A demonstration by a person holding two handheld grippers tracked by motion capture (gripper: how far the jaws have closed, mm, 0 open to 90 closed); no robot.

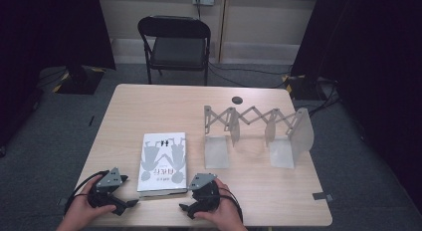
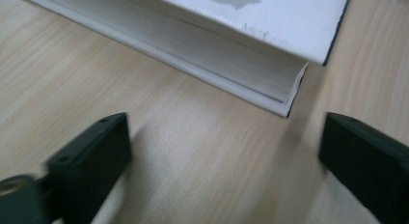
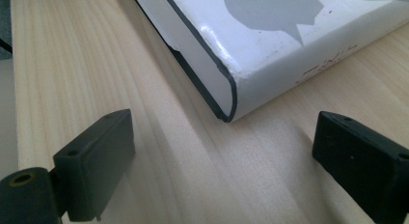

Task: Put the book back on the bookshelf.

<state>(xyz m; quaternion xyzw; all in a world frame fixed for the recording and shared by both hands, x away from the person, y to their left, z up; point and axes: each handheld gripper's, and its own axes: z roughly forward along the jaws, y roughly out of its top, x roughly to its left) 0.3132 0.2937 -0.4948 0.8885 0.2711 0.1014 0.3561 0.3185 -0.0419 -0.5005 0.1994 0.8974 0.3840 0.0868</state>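
Observation:
A white book (image 1: 163, 161) with grey figures on its cover lies flat near the front of the wooden table (image 1: 149, 106). My left gripper (image 1: 127, 205) is just off the book's near left corner, jaws open and empty. In the left gripper view the page edge and a corner of the book (image 2: 231, 45) lie just beyond the left gripper (image 2: 224, 137), which hangs over bare wood. My right gripper (image 1: 185, 208) sits at the near right corner, also open. Just ahead of the right gripper (image 3: 224, 132) is the spine corner of the book (image 3: 270, 35).
A pale expanding rack (image 1: 259, 134) with upright dividers stands on the right half of the table. A small dark disc (image 1: 237, 99) lies near the far edge. A black folding chair (image 1: 176, 44) stands behind the table. The table's front edge is close under both hands.

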